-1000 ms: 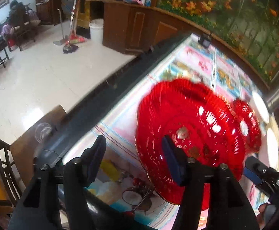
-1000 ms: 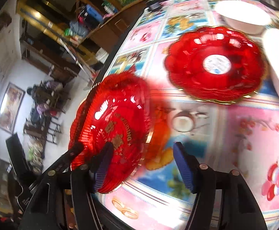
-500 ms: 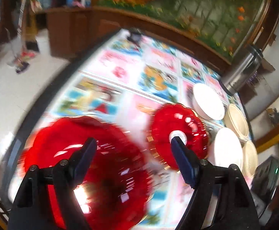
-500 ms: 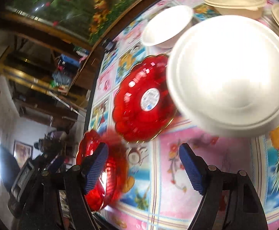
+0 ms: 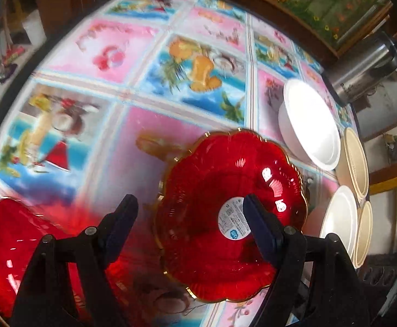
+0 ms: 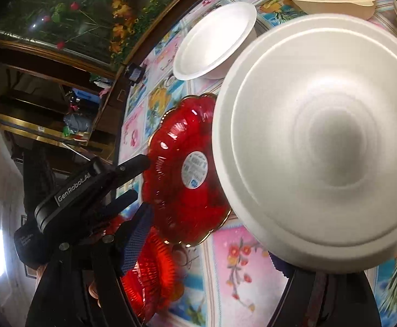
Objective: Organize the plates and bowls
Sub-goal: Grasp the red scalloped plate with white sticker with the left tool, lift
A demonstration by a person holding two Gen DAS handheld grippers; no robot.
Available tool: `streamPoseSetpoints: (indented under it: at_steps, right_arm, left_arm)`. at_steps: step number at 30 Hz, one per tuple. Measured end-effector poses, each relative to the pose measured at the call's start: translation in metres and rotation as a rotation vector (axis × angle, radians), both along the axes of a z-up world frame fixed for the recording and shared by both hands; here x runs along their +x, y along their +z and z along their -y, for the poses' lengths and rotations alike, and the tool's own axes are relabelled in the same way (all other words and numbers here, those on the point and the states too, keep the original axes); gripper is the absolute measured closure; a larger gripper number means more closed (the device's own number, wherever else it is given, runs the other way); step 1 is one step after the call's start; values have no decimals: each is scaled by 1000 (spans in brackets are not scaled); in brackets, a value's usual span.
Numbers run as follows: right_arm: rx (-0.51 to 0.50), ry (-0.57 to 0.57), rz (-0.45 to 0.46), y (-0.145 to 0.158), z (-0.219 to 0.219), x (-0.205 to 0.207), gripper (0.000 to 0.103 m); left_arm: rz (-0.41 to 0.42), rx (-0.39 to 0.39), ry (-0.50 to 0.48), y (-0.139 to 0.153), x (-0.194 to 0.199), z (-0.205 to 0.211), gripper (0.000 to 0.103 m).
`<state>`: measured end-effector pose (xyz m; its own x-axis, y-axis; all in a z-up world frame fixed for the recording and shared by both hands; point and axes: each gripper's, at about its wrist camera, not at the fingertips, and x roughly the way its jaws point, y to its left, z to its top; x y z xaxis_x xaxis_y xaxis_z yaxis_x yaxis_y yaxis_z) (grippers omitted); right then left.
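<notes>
A ridged red plate [image 5: 13,250] lay at the left, apart from the labelled red plate [image 5: 231,215], over which the left gripper [image 5: 187,223] was spread, empty. White bowls [image 5: 310,125] and beige bowls [image 5: 353,158] were clustered rightward, unstacked. The right gripper [image 6: 214,234] appeared released behind the near white bowl [image 6: 321,141]. Most sorting seemingly remained.

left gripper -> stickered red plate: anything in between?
Nothing visible. The left gripper hangs open directly over the stickered plate, with one finger across the sticker's edge. The second red plate lies at the lower left, beside the stickered plate and not on top of it.
</notes>
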<state>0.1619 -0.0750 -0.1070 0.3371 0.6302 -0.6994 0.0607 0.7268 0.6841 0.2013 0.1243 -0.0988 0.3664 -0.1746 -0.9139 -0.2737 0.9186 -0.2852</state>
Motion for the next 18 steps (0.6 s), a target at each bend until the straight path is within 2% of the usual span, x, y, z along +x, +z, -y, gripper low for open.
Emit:
streamPoseSetpoints:
  at_steps: [1,2,3,4,5,6,7,12,18]
  right_arm:
    - [-11,3,-2,-2,-1,1,28]
    - [-24,7,-3,-3,-2,2,33]
    - [-35,12,3,-4,-3,3,45]
    - [-57,21,5,-5,-4,4,52]
    - [-78,34,1,-7,-8,4,70]
    - [-90,41,-7,-10,-10,4,84]
    - [-93,41,-3,-11,-10,4,86]
    - [-102,46,15,-10,-11,2,87]
    - [-99,36,44,-2,-6,-1,87]
  left_arm:
    - [4,26,-7,-1,1,3,24]
    - [0,69,-16,-2,1,7,28]
    - [-4,77,-24,-3,1,9,47]
    - [-19,88,-33,-5,2,10,57]
    - [-34,103,-33,-8,1,11,62]
    - [-38,126,-33,-9,0,12,72]
    - [-40,153,-36,-11,0,12,78]
    - [-40,143,-50,-10,-4,11,82]
    - [-5,143,-68,5,-6,11,85]
